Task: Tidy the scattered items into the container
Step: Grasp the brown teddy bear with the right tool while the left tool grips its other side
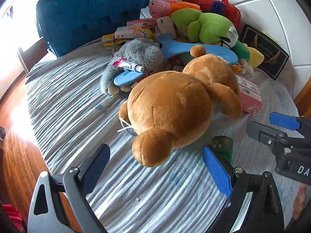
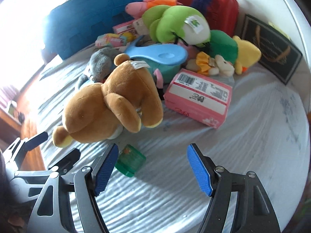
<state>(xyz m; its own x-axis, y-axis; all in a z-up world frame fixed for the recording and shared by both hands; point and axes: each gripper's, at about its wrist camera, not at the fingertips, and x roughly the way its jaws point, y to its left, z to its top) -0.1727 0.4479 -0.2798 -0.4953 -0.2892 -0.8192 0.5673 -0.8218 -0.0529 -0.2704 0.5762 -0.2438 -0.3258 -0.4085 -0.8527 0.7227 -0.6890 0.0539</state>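
Observation:
A brown plush bear lies face down on the striped cloth, also in the right wrist view. My left gripper is open and empty just in front of the bear's ear. My right gripper is open and empty, close to a small green box, which also shows in the left wrist view. The blue crate stands at the far left. Behind the bear lie a grey plush, a green plush, a pink box and a tube.
A red case and a black framed card lean against the white wall at the back. Small pink and yellow boxes lie near the crate. The table edge and a wooden floor are at the left.

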